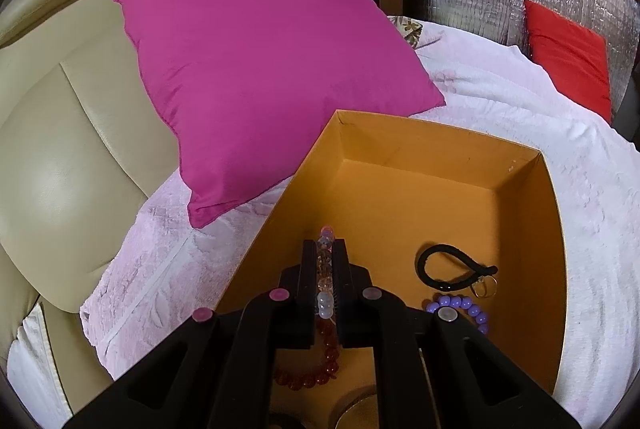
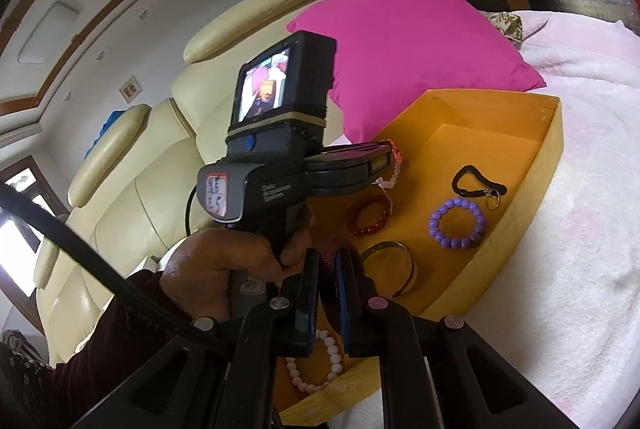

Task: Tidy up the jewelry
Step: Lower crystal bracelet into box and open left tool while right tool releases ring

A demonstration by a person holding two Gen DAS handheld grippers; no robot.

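I'm lowering a pale beaded bracelet [image 1: 326,269], pinched in my left gripper [image 1: 325,249], into the orange box [image 1: 400,149]; right gripper [image 2: 334,257] pinching a maroon band [image 2: 330,269]; five pieces already in.

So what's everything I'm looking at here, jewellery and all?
orange box: one, on the white blanket
purple bead bracelet: one, in the box
red bead bracelet: one, in the box
black cord loop: one, in the box, small ring attached
gold bangle: one, in the box
pale pink bead bracelet: one, near corner of the box
mixed bead bracelet: one, held over the box
magenta pillow: one, behind the box
cream sofa: one
left tool: shut on the mixed bracelet
right tool: grips something dark red
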